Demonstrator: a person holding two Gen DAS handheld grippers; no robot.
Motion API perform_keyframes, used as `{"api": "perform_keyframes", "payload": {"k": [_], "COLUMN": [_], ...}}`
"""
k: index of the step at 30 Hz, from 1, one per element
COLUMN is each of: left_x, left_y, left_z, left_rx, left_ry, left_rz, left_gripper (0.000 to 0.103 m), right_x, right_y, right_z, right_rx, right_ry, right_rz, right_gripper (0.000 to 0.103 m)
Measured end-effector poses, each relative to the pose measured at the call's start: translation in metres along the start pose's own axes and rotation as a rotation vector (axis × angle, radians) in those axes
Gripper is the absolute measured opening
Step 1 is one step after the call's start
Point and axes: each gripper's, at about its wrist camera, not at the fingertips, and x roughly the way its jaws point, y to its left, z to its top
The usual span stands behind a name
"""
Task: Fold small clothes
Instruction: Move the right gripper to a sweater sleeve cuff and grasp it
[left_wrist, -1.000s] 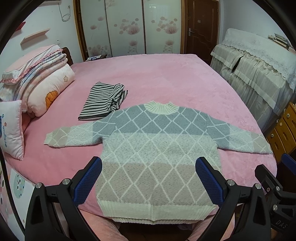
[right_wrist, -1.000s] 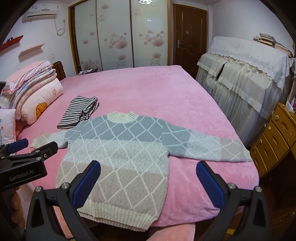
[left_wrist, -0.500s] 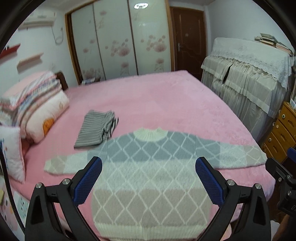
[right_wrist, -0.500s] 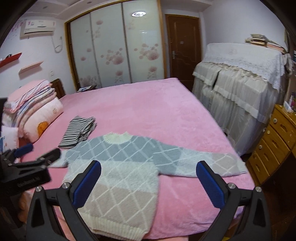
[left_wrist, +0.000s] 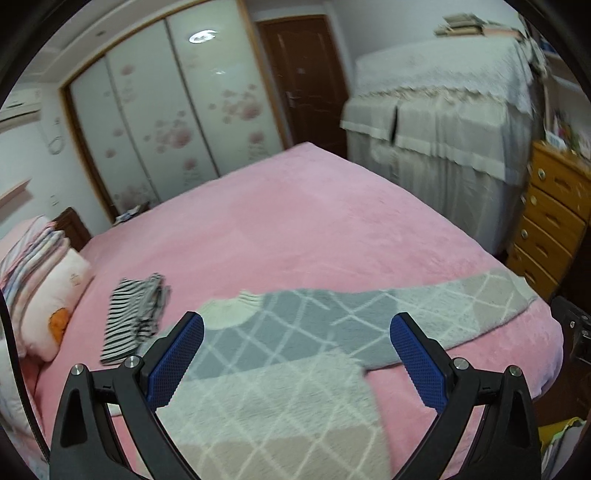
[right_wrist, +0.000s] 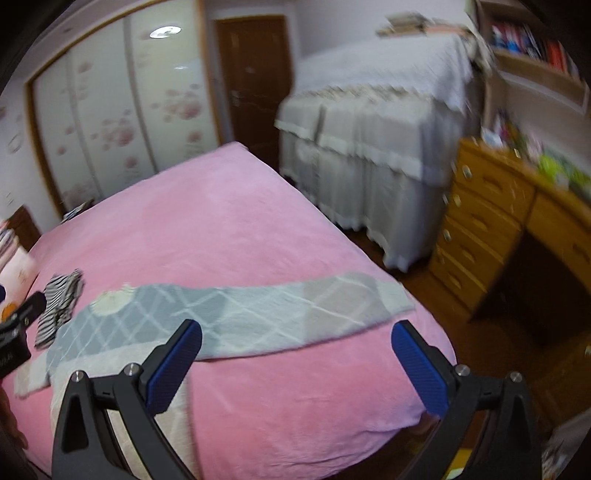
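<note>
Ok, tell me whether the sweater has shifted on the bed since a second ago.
No. The sweater lies spread flat, its collar beside the striped garment as before, its sleeve reaching the bed edge. Only the cameras swung right.

left gripper (left_wrist: 295, 360): jaws wide apart, empty, above sweater | sweater (left_wrist: 280, 369): flat on pink bed (left_wrist: 314, 229), collar away from camera, one sleeve stretched toward bed's right edge | striped garment (left_wrist: 135, 325): folded, just left of collar | pillows (left_wrist: 44, 280): far left | dresser (left_wrist: 554, 221): right
</note>
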Motion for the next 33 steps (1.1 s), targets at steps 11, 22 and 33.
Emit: {"api": "perform_keyframes", "payload": {"k": [11, 22, 33], "left_x": [0.103, 0.156, 0.172], "left_y": [-0.077, -0.120, -0.137], "left_z": [-0.010, -0.022, -0.031], "left_rx": [0.030, 0.075, 0.091], "left_ry": [0.150, 0.215, 0.230], "left_rz": [-0.071, -0.059, -0.061], "left_gripper": [0.101, 0.101, 0.101], "right_x": [0.087, 0.160, 0.214], "right_y": [-0.079, -0.134, -0.153], "right_z": [-0.025, -0.043, -0.026], "right_rx": [0.153, 0.407, 0.510], "right_ry": [0.145, 0.254, 0.256], "right_rz": [-0.045, 0.075, 0.182], "right_gripper": [0.096, 0.086, 0.046]}}
